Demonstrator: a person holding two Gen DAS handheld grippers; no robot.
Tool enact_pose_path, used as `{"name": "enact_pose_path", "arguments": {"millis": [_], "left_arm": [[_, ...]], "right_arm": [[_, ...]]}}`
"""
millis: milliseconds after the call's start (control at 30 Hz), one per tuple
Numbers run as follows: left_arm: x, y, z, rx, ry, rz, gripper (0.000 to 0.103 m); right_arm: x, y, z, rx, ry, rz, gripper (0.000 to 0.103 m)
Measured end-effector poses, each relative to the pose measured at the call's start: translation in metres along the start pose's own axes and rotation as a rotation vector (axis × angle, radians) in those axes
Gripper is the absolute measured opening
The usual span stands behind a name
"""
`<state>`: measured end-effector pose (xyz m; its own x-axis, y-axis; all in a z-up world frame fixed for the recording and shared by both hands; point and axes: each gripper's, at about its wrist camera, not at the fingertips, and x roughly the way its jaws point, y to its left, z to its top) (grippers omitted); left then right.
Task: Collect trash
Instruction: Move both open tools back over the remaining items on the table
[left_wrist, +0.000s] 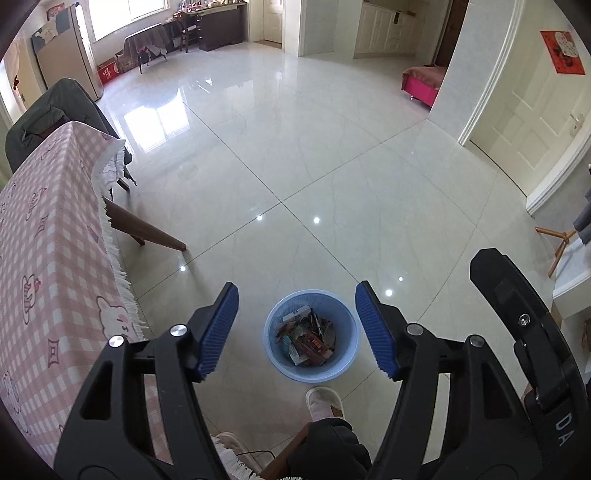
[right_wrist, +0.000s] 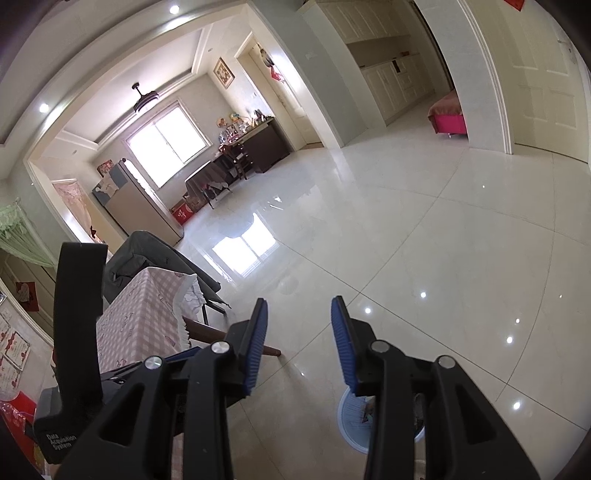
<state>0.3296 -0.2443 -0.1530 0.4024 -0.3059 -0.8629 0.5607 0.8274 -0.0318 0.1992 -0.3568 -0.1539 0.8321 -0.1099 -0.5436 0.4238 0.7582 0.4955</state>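
A light blue trash bin (left_wrist: 280, 354) stands on the tiled floor, holding several wrappers and scraps of trash (left_wrist: 308, 341). My left gripper (left_wrist: 297, 325) hangs above it, open and empty, its blue pads (left_wrist: 218, 328) on either side of the bin. In the right wrist view my right gripper (right_wrist: 299, 339) is open and empty, pointing across the room; the bin (right_wrist: 352, 417) shows low down, mostly hidden behind the right finger. The left gripper's black body (right_wrist: 74, 332) shows at the left there.
A table with a pink checked cloth (left_wrist: 48, 266) stands on the left, its wooden leg (left_wrist: 147, 229) slanting to the floor. A dark chair (left_wrist: 55, 114) is behind it. A slippered foot (left_wrist: 325, 402) is just before the bin. A wooden stand (left_wrist: 557, 240) is at right.
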Motion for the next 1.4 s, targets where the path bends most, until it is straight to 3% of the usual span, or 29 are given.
{"name": "enact_pose_path", "arguments": {"millis": [367,900,1400], "left_arm": [[-0.049,0.02,-0.012,-0.033,-0.071,0.009,0.065],[-0.152,0.064,-0.05,-0.11,-0.21,0.035,0.065],[-0.227,0.144,-0.11,-0.243,-0.302,0.119,0.068]], "right_arm": [[-0.03,0.026,0.003,-0.045,-0.029,0.027,0.038],[-0.102,0.104,-0.003,-0.169,-0.094,0.117,0.042],[-0.142,0.197,-0.037,-0.329,-0.086,0.225,0.048]]}}
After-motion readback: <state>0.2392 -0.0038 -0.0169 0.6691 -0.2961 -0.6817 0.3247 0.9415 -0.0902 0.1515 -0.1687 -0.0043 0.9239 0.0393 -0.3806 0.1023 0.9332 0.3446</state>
